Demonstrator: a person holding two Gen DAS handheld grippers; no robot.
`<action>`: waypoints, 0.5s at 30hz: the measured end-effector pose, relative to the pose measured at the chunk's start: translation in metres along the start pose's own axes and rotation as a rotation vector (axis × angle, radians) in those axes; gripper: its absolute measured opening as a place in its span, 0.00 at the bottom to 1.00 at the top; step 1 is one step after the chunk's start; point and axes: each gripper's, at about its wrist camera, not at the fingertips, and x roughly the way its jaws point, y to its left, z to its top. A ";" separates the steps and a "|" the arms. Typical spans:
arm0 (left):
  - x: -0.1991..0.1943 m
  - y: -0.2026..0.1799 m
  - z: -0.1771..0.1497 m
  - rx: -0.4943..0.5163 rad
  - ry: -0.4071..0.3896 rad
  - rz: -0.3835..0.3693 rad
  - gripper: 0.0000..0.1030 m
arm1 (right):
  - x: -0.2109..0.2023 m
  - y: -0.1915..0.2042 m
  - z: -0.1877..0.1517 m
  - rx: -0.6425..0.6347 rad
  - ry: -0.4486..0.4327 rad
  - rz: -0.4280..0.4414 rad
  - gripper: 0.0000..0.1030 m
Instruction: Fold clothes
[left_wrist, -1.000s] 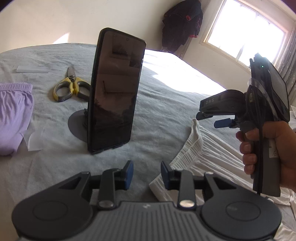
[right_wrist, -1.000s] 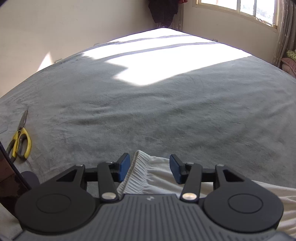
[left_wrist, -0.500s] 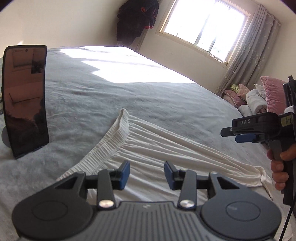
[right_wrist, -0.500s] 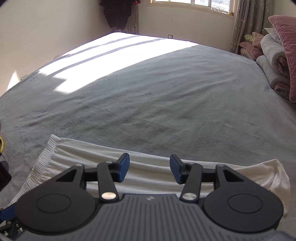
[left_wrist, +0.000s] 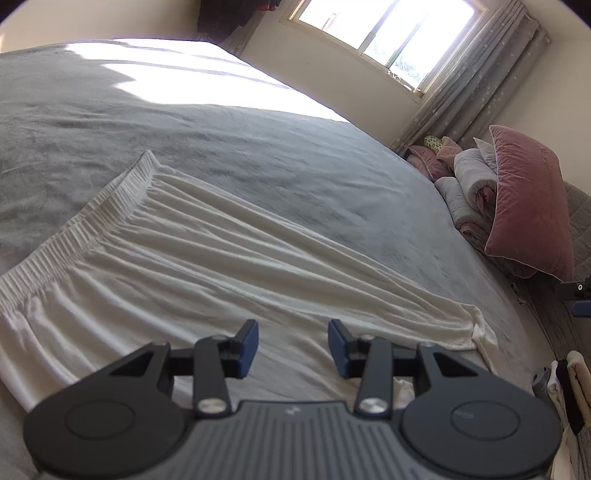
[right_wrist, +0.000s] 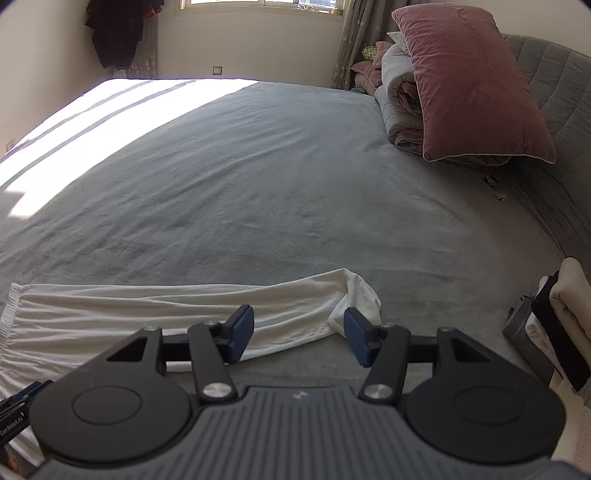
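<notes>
A pair of white trousers (left_wrist: 207, 266) with an elastic waistband (left_wrist: 99, 206) lies flat along the grey bed (left_wrist: 258, 155); the leg ends (left_wrist: 476, 328) point right. My left gripper (left_wrist: 293, 345) is open and empty, hovering over the lower leg part. In the right wrist view the trousers (right_wrist: 147, 317) run left to right, and their hem (right_wrist: 360, 295) lies just beyond my right gripper (right_wrist: 299, 334), which is open and empty. The right gripper's edge shows at far right of the left view (left_wrist: 576, 291).
Pink pillow (right_wrist: 469, 85) and rolled quilts (right_wrist: 400, 96) lie against the grey headboard (right_wrist: 554, 122) at the right. Folded clothes (right_wrist: 565, 314) are stacked at the near right. A dark garment (right_wrist: 114, 33) hangs in the far corner by the window.
Both grippers have swung right along the trousers from the waistband towards the leg ends. The phone on its stand and the scissors have left view. Both stay open.
</notes>
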 end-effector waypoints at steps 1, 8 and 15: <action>0.000 -0.001 -0.001 0.012 -0.003 0.003 0.41 | 0.003 -0.006 -0.001 0.003 -0.004 -0.005 0.56; -0.004 0.008 -0.001 0.048 -0.005 0.040 0.40 | 0.051 -0.042 -0.020 0.087 0.018 0.060 0.56; 0.005 0.025 0.031 0.064 0.025 0.078 0.39 | 0.119 -0.078 -0.037 0.178 0.058 0.082 0.56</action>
